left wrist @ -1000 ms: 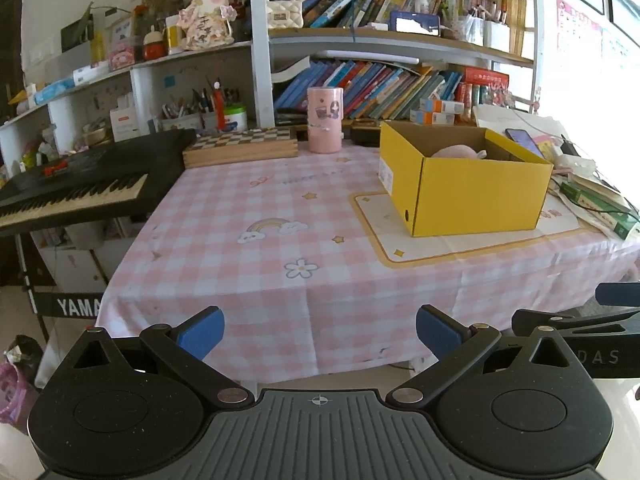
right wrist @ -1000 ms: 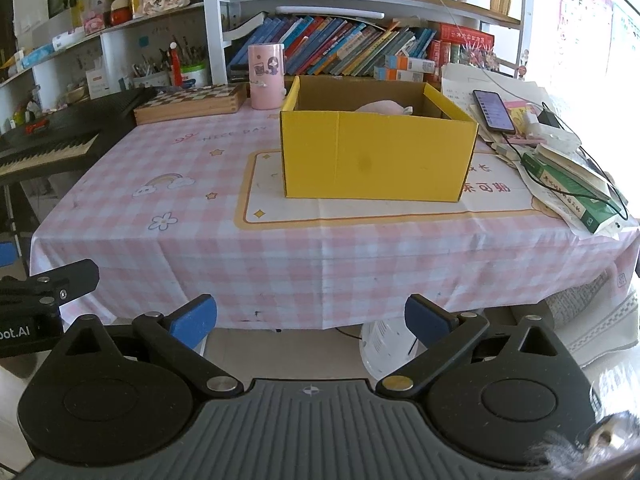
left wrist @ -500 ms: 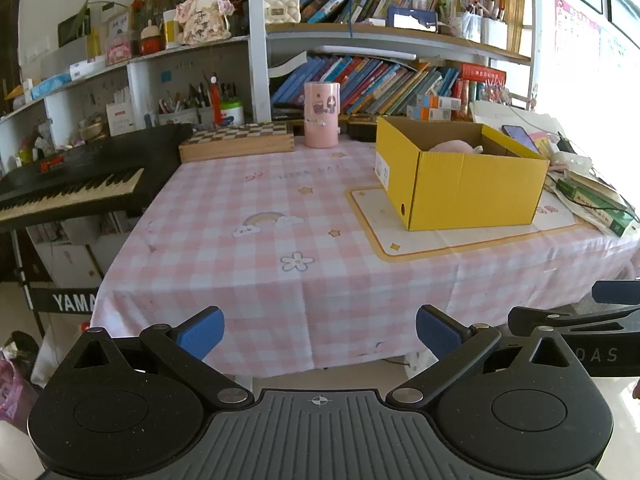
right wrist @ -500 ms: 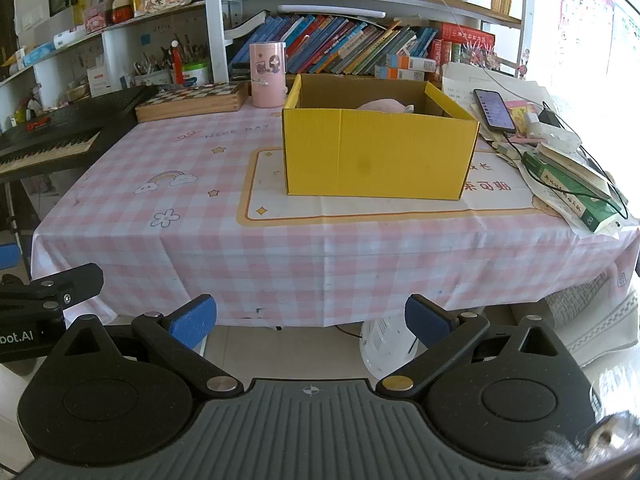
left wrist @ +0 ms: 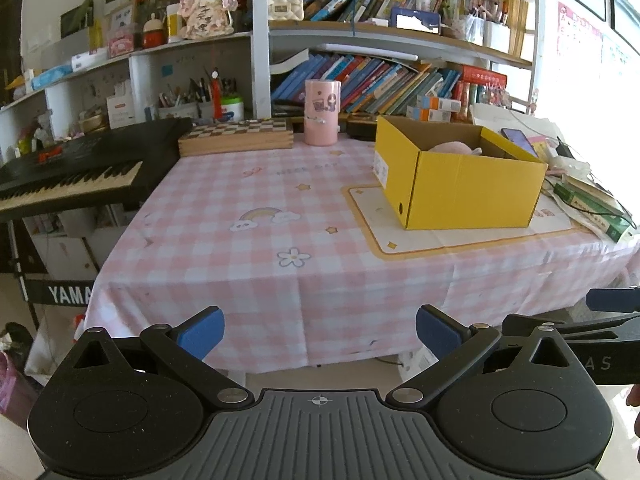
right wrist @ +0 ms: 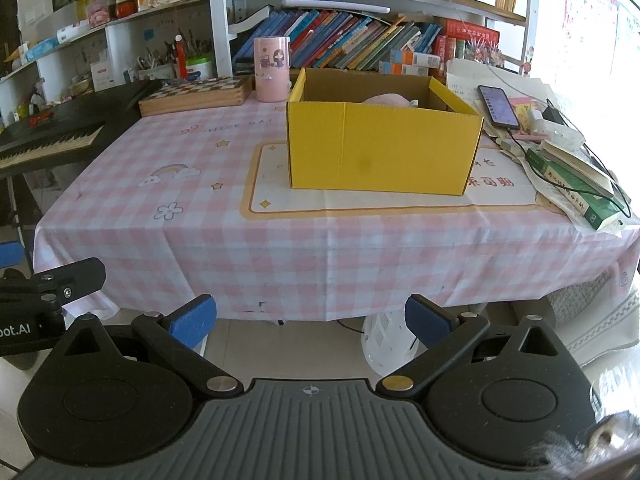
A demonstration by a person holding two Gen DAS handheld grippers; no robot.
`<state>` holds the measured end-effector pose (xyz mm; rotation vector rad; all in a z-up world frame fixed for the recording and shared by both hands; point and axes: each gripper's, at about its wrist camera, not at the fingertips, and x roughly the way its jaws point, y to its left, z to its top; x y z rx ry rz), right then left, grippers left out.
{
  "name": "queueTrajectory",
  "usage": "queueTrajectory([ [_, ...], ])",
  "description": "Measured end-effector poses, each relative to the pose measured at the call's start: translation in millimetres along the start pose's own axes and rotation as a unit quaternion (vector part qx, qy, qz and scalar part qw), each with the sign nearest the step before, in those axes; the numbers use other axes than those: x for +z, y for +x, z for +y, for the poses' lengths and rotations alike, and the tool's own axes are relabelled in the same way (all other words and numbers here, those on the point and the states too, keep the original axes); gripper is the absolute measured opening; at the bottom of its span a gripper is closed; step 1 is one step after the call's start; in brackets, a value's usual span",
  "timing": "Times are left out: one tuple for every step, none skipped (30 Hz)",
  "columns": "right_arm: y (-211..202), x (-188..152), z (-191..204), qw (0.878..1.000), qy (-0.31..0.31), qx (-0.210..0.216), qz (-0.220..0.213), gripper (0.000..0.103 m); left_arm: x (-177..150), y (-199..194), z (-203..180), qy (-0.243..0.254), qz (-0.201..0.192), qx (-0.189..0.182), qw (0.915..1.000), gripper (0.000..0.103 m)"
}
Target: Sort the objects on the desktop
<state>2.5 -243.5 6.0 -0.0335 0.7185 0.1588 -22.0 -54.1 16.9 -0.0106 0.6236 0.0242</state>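
Yellow cardboard box (right wrist: 380, 152) already holds something pink (unclear what), so both empty, spread-fingered tools, left gripper (left wrist: 320, 330) and right gripper (right wrist: 308, 318), should advance level toward the table.

Pink item (right wrist: 390, 99) mostly hidden inside yellow box (right wrist: 380, 152), identity unclear

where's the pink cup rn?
The pink cup stands upright at the table's far edge in both views, between the chessboard box on its left and the yellow box on its right, in front of the bookshelf.
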Motion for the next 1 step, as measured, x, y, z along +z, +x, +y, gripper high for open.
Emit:
queueTrajectory([
  [-0.1, -0.1, 0.8, 1.000, 0.000, 0.000, 0.000, 0.102, 0.7, 0.4, 0.5, -0.001, -0.001, 0.000, 1.0000, 0.103],
])
